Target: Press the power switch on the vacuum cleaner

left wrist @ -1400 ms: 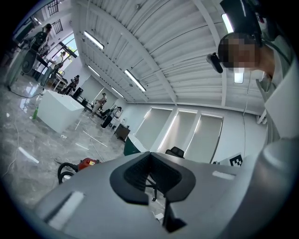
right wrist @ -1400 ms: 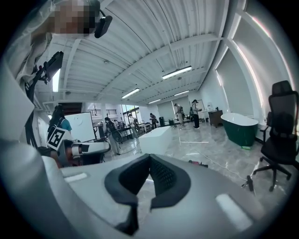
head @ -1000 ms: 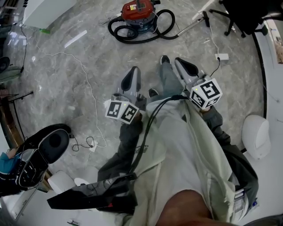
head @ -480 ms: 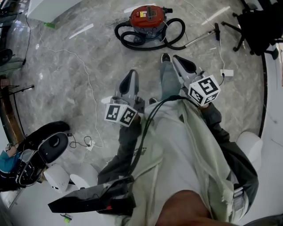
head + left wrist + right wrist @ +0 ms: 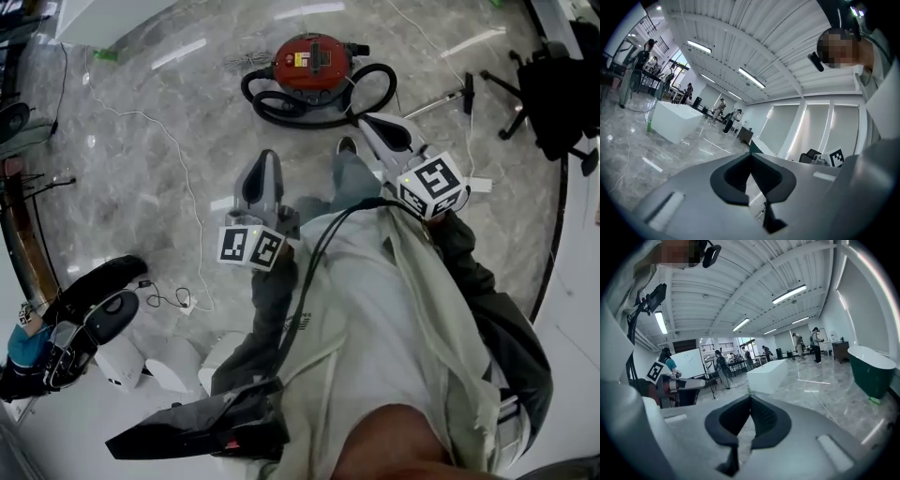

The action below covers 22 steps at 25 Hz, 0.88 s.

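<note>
1. Where the head view reaches its upper middle, the red vacuum cleaner sits on the grey marble floor. Its power switch is too small to pick out on the lid.
2. A black hose loops round the lower side of the canister, and a thin metal wand lies to its right, toward the upper right of the frame.
3. The right gripper is just below and right of the hose loop in the frame. It points toward the vacuum without touching it, and in its own view the jaws are pressed together tip to tip with nothing between them.
4. The left gripper is at the centre of the frame, below and left of the vacuum and well apart from it. Its own view shows the jaws closed on nothing as well.
5. Each gripper carries its marker cube at the rear end — the left cube just below centre, the right cube at centre right.
6. Between the two grippers, a dark shoe of the person stands on the floor.
7. Farther out, a white cable winds down the left half of the frame, and a black office chair fills the upper right corner.
</note>
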Each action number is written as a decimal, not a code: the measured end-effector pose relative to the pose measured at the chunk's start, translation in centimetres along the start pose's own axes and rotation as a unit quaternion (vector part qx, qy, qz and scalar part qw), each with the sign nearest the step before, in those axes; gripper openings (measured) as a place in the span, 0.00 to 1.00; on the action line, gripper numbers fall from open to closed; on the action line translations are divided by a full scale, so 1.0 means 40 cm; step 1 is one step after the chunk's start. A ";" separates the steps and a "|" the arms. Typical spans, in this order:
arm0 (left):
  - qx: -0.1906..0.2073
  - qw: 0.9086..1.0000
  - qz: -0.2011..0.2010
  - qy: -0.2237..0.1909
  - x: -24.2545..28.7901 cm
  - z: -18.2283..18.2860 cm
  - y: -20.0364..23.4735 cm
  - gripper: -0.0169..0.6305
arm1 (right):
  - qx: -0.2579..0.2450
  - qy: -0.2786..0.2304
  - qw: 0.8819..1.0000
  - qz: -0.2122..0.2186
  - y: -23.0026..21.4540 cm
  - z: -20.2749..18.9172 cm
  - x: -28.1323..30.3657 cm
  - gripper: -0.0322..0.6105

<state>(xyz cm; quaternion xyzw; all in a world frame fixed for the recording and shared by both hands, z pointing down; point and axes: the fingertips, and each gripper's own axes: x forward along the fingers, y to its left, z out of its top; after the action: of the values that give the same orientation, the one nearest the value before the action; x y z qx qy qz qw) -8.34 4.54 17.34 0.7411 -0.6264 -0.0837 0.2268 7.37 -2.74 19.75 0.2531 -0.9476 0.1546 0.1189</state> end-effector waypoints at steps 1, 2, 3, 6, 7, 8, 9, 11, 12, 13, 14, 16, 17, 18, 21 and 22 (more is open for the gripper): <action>0.006 1.000 0.003 0.000 0.018 0.008 -0.001 0.03 | -0.009 -0.002 1.000 0.004 -0.020 0.013 0.009 0.05; 0.011 1.000 0.004 0.002 0.033 0.013 -0.003 0.04 | -0.020 -0.006 1.000 0.006 -0.034 0.026 0.014 0.05; 0.013 1.000 0.006 0.004 0.047 0.015 -0.002 0.04 | -0.034 -0.013 0.999 0.006 -0.045 0.039 0.017 0.05; 0.011 1.000 0.017 0.002 0.090 0.012 0.017 0.04 | -0.077 -0.025 0.997 -0.001 -0.073 0.064 0.031 0.05; 0.012 1.000 0.018 0.002 0.104 0.008 0.023 0.04 | -0.083 -0.024 0.996 -0.003 -0.078 0.067 0.037 0.05; 0.014 1.000 0.018 0.006 0.118 0.001 0.025 0.04 | -0.085 -0.024 0.996 -0.003 -0.083 0.070 0.040 0.05; 0.017 1.000 0.015 0.012 0.133 -0.008 0.027 0.04 | -0.083 -0.024 0.996 -0.002 -0.088 0.071 0.043 0.05; 0.021 0.999 0.007 0.027 0.167 -0.029 0.032 0.04 | -0.073 -0.018 0.997 0.000 -0.104 0.061 0.050 0.05; 0.021 0.999 0.003 0.035 0.186 -0.039 0.039 0.04 | -0.067 -0.008 0.998 -0.002 -0.112 0.049 0.056 0.05; 0.019 0.999 0.000 0.043 0.204 -0.049 0.049 0.04 | -0.062 0.003 0.998 -0.004 -0.121 0.035 0.064 0.05; 0.017 0.999 -0.001 0.050 0.221 -0.060 0.062 0.04 | -0.059 0.011 0.998 -0.009 -0.129 0.021 0.072 0.05; 0.017 0.998 0.000 0.061 0.259 -0.090 0.092 0.04 | -0.048 0.020 0.998 -0.018 -0.148 -0.003 0.088 0.05; 0.017 0.998 0.001 0.065 0.279 -0.108 0.109 0.03 | -0.041 0.023 0.999 -0.024 -0.161 -0.018 0.094 0.05; 0.016 0.997 0.003 0.069 0.299 -0.127 0.126 0.04 | -0.034 0.026 0.999 -0.029 -0.175 -0.035 0.100 0.05; 0.016 0.996 0.009 0.085 0.356 -0.177 0.180 0.03 | -0.013 0.044 0.998 -0.050 -0.217 -0.100 0.124 0.05; 0.017 0.996 0.009 0.088 0.375 -0.194 0.203 0.04 | -0.009 0.050 0.997 -0.056 -0.230 -0.124 0.135 0.05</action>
<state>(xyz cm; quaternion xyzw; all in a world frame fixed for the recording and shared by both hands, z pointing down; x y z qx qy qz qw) -9.40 -9.06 30.17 0.7433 -0.6122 -0.0056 0.2695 8.28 -10.95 28.12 0.2971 -0.9260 0.1518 0.1765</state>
